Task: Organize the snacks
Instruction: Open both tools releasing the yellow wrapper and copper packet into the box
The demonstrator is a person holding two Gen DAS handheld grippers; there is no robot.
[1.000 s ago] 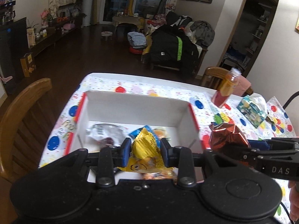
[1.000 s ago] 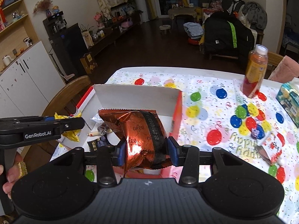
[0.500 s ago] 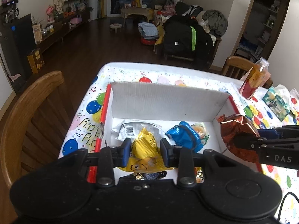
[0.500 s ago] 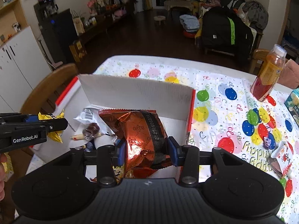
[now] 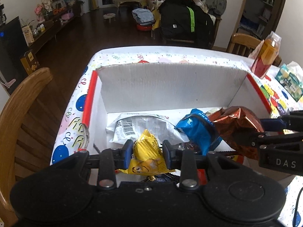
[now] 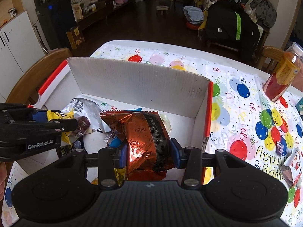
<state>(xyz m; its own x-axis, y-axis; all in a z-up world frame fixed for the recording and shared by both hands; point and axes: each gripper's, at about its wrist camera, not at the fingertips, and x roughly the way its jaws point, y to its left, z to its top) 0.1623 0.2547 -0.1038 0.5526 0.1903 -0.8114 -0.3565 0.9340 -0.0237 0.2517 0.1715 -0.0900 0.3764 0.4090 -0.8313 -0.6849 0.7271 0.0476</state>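
I judge the sorting well along: several packets already lie in the white cardboard box with red edges (image 6: 193,102), while a few small wrapped sweets (image 6: 282,147) wait on the balloon-print table (image 6: 246,87). My left tongs (image 5: 145,151) are clamped on a yellow crinkled snack packet (image 5: 145,155), my right tongs (image 6: 146,151) on a copper foil Oreo packet (image 6: 144,132); both hang over the box.
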